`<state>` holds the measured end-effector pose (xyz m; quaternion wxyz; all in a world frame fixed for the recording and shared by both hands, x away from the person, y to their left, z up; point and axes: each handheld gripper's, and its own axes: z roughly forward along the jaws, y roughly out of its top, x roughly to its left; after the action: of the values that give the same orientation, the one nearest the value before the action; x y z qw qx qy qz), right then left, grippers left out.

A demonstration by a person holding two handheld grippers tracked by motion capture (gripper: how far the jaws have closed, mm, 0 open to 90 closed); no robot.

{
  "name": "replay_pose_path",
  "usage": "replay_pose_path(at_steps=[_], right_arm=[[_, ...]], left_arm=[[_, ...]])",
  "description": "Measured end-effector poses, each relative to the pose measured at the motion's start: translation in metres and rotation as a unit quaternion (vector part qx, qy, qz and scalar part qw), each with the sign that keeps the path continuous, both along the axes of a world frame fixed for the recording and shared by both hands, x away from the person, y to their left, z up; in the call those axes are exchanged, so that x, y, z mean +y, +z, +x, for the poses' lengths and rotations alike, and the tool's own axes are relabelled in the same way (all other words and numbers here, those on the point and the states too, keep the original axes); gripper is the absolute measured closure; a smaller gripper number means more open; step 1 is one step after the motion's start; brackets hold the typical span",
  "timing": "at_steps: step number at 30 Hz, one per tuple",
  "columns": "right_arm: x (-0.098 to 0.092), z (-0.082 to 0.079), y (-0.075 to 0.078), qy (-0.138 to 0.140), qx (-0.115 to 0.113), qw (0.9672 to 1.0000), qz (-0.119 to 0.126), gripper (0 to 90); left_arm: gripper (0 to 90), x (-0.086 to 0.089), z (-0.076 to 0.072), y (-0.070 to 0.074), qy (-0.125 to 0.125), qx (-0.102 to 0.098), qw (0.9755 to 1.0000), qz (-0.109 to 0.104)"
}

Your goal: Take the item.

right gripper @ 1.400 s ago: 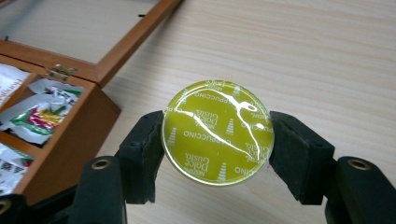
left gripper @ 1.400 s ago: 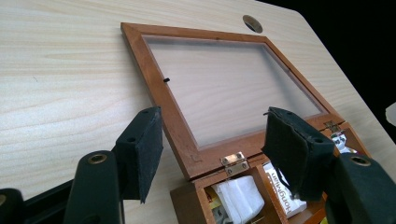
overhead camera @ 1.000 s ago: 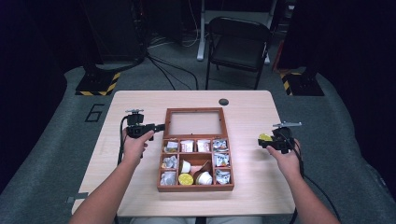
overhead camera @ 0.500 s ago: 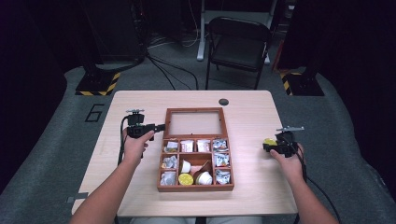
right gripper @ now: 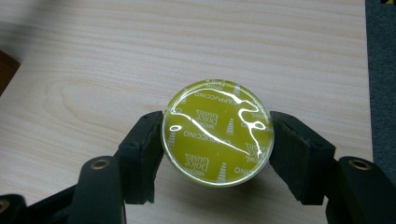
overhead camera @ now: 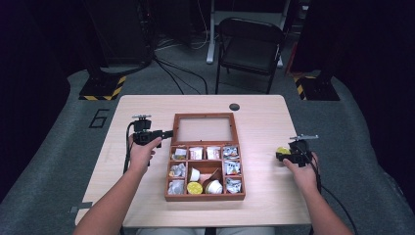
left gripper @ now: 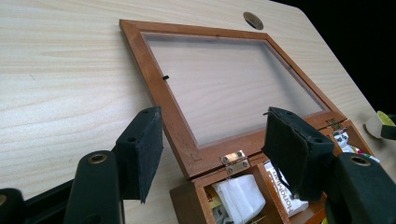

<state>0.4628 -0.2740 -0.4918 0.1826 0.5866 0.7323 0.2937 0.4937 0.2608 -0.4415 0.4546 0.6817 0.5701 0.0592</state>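
A wooden box (overhead camera: 169,182) sits mid-table, its glass-paned lid (overhead camera: 204,129) folded flat behind it. Its compartments hold sachets and a few capsules, one yellow (overhead camera: 194,188). My left gripper (overhead camera: 168,133) rests open at the box's left hinge corner. In the left gripper view its jaws (left gripper: 212,126) frame the lid's near edge and a brass hinge (left gripper: 235,160) without touching them. Right of the box, my right gripper (overhead camera: 281,155) is shut on a yellow-green coffee capsule (overhead camera: 283,150). Both pads (right gripper: 144,154) press the capsule's rim (right gripper: 217,133), foil side up, low over the table.
The pale wooden table (overhead camera: 147,105) has a round cable hole (overhead camera: 234,106) behind the lid. A black chair (overhead camera: 249,44) stands beyond the far edge, with cables on the floor. The table's right edge lies close to the right hand.
The right hand has drifted slightly toward the near edge with the capsule still held. The left hand and the box have not moved.
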Motion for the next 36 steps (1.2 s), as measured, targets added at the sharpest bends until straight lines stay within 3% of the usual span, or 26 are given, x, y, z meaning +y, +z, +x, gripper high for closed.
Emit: replay_pose_path(at_steps=[11, 17, 26, 36], right_arm=[[0.001, -0.002, 0.006, -0.004, -0.011, 0.9999, 0.011, 32.0], [0.004, -0.002, 0.015, -0.002, -0.016, 0.9999, 0.004, 32.0], [0.017, 0.000, 0.040, 0.033, -0.043, 0.9985, 0.004, 33.3], [0.041, 0.003, 0.060, 0.069, -0.050, 0.9964, 0.010, 34.3]], left_arm=[[37.1, 0.000, 0.000, 0.000, 0.003, -0.002, 1.0000, 0.000], [37.2, 0.000, 0.000, 0.000, 0.005, -0.001, 1.0000, 0.003], [37.2, -0.001, 0.000, 0.002, 0.002, -0.003, 1.0000, 0.004], [37.2, -0.001, 0.000, 0.003, 0.001, -0.001, 1.0000, 0.007]])
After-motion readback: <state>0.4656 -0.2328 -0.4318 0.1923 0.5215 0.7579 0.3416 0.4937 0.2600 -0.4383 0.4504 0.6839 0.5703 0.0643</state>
